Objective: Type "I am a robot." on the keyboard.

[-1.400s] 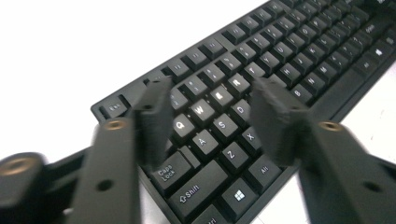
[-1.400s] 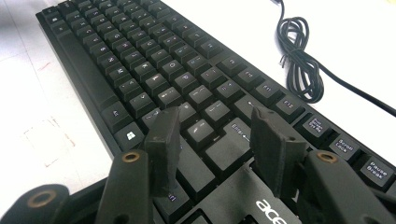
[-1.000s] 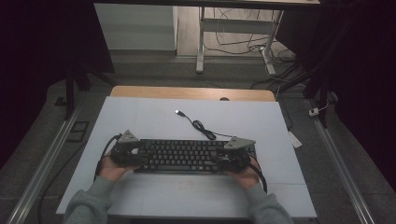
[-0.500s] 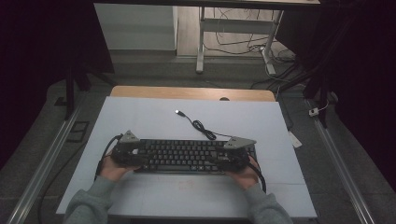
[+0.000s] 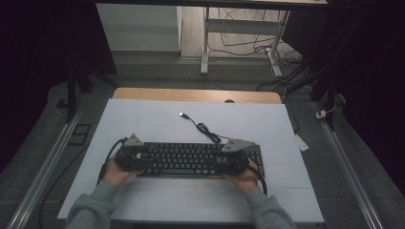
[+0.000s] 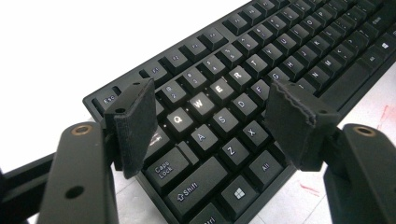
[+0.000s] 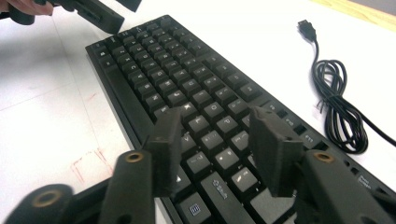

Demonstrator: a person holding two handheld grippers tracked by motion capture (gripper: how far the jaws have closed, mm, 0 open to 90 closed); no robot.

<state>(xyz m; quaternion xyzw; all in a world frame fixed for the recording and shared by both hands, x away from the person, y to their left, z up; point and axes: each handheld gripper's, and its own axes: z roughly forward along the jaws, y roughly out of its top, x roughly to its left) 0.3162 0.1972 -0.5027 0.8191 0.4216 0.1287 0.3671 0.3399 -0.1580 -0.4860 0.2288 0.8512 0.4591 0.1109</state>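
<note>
Both grippers are hovering over the keyboard [image 5: 191, 159]: the left gripper [image 6: 210, 112] spread above the left-hand keys, the right gripper [image 7: 212, 140] just narrowing with nothing between its jaws. Neither is gripping anything, so the keyboard is lying flat on the table [image 5: 157, 119] with its cable [image 7: 336, 93] unplugged; the handling is apparently only beginning.

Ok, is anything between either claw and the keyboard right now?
Nothing visible. The left claw hovers open over the keyboard at its QWERTY end, and the right claw, whose jaws have just been closing with nothing gripped between them, over the other end. The coiled USB cable lies behind the keyboard, clear of both.
</note>
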